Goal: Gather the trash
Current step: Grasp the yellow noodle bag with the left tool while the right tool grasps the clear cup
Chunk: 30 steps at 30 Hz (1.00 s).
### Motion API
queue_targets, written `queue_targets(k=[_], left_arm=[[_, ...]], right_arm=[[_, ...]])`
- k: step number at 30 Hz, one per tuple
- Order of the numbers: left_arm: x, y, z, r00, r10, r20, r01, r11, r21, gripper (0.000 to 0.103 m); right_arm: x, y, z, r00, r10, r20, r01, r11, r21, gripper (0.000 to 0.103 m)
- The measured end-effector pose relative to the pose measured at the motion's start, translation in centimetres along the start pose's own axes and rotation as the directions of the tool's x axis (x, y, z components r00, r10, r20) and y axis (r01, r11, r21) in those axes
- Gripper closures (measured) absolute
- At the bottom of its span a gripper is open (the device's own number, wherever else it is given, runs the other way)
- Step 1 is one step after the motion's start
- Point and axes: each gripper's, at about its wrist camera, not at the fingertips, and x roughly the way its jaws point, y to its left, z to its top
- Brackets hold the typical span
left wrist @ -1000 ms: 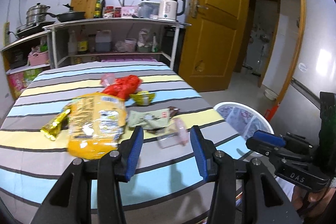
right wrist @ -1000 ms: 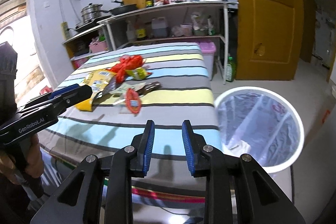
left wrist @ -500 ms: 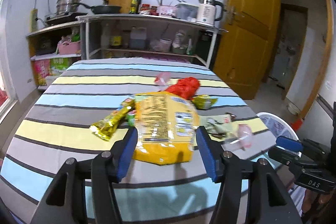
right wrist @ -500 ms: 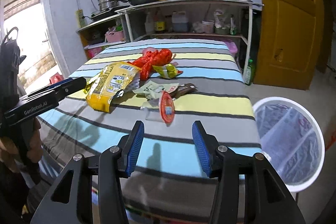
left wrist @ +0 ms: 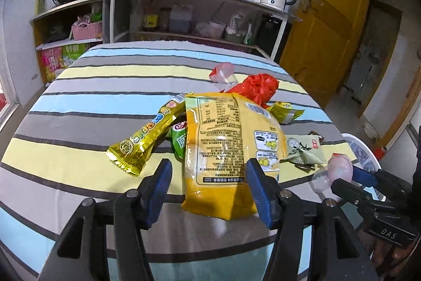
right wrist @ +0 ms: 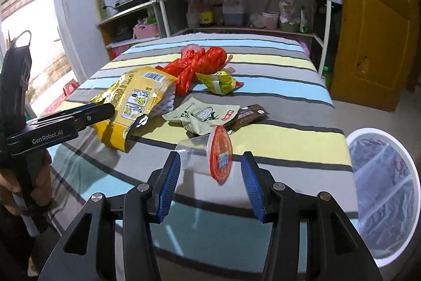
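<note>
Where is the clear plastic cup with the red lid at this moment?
In the right wrist view the clear plastic cup lies on its side near the table's front edge, just ahead of the open right gripper, in front of the pale green packet.

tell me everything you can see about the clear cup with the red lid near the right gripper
The clear cup is a small see-through plastic tub lying on its side on the striped tablecloth, near the table's front edge. Its round red foil lid, printed with a small blue label, looks sealed on and faces the right. It looks empty, though that is hard to tell. It lies between the open blue pads of the right gripper, which do not press on it. A pale green wrapper lies just behind it.
</note>
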Motion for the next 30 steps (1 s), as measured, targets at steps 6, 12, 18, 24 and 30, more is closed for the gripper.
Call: queue_targets(k=[6,12,18,24,30], left_arm=[[0.7,-0.1,-0.3,0.999,-0.021,-0.038,0.021,1.0,-0.008,0.045],[0.5,-0.9,-0.5,0.999,-0.019,-0.032,0.019,1.0,0.014,0.072],[-0.5,-1.1,-0.7,0.999,-0.042,-0.006,0.042,0.999,0.01,0.085],[-1.8,-1.8,-0.9,0.998,-0.058,0.021,0.058,0.998,0.023,0.091],[-3.0,-2.5,-1.0,0.996,-0.075,0.04,0.074,0.997,0.036,0.094]], right_arm=[[0.8,-0.5,0.7,1.0,0.018,-0.019,-0.017,0.999,0.031,0.055],[0.7,-0.9,0.5,1.0,0.023,-0.008,-0.023,0.999,0.049,0.083],[-0.2,-1.1,0.2,1.0,0.02,0.013,-0.021,0.998,0.065,0.092],[-1.3,-1.6,-0.4,0.999,0.026,0.026,-0.028,0.996,0.079,0.093],[-2.5,-1.9,-0.9,0.999,0.029,0.041,-0.033,0.995,0.09,0.094]])
